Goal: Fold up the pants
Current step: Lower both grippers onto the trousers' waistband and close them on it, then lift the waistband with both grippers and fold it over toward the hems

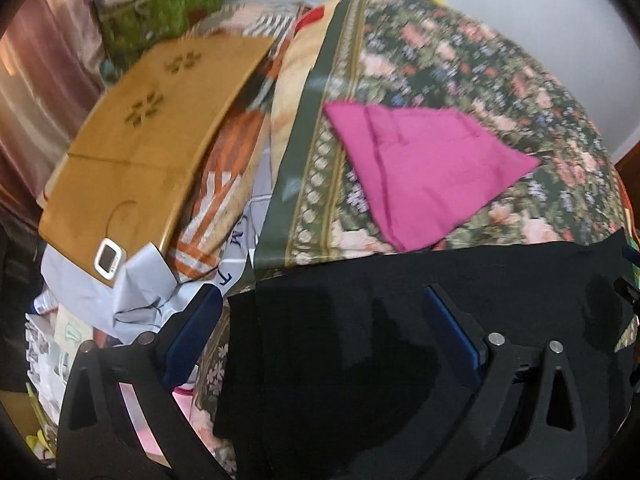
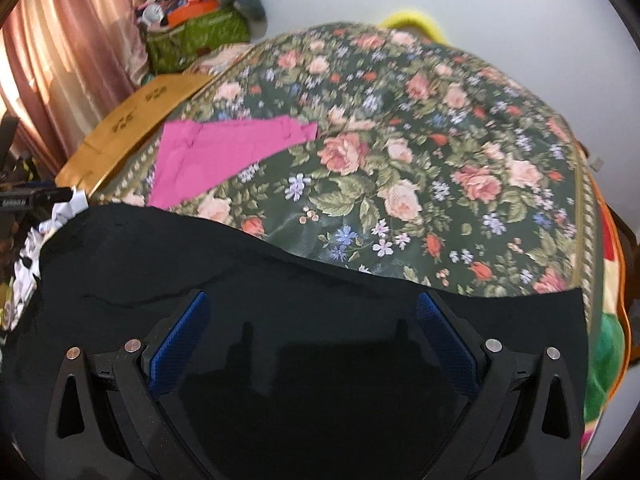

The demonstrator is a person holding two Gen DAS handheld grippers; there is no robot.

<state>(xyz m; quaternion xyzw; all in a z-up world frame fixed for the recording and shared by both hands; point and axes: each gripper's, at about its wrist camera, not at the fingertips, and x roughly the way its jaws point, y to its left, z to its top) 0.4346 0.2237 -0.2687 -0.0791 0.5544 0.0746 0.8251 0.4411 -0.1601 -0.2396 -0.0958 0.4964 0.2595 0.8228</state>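
Floral bedspread [image 2: 400,168] beneath black pants [image 2: 280,280], white wall [image 2: 520,8].

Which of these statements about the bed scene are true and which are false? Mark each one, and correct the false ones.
1. Both grippers are open, with nothing pinched between their fingers. True: the left gripper and the right gripper both stand wide apart over the black pants.
2. The pink cloth lies on top of the black pants. False: it lies apart from them, farther up the floral bedspread.
3. A wooden board lies to the left of the bedspread. True.
4. The bedspread is plain white. False: it is dark green with roses and small flowers.
5. The black pants are rolled into a ball. False: they lie spread flat.
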